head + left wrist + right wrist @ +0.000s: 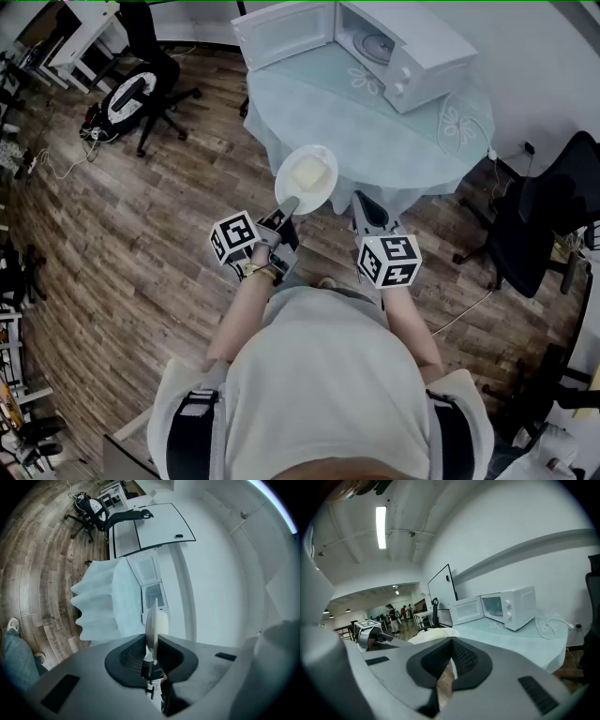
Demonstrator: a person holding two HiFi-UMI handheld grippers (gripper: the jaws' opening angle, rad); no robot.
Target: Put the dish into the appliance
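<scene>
A white plate (307,178) with a pale yellow piece of food on it hangs over the near edge of the round table (403,141), which wears a light blue cloth. My left gripper (286,208) is shut on the plate's near rim. In the left gripper view the plate (152,618) stands edge-on between the jaws. The white microwave (394,42) sits at the table's far side with its door (281,30) swung open to the left. My right gripper (364,199) hovers just right of the plate, jaws together and empty. Its own view shows the microwave (508,605) ahead.
A black office chair (548,220) stands right of the table, and another (145,89) on the wood floor at the far left. A white cable (551,626) lies on the cloth beside the microwave. Desks and people are far off in the right gripper view.
</scene>
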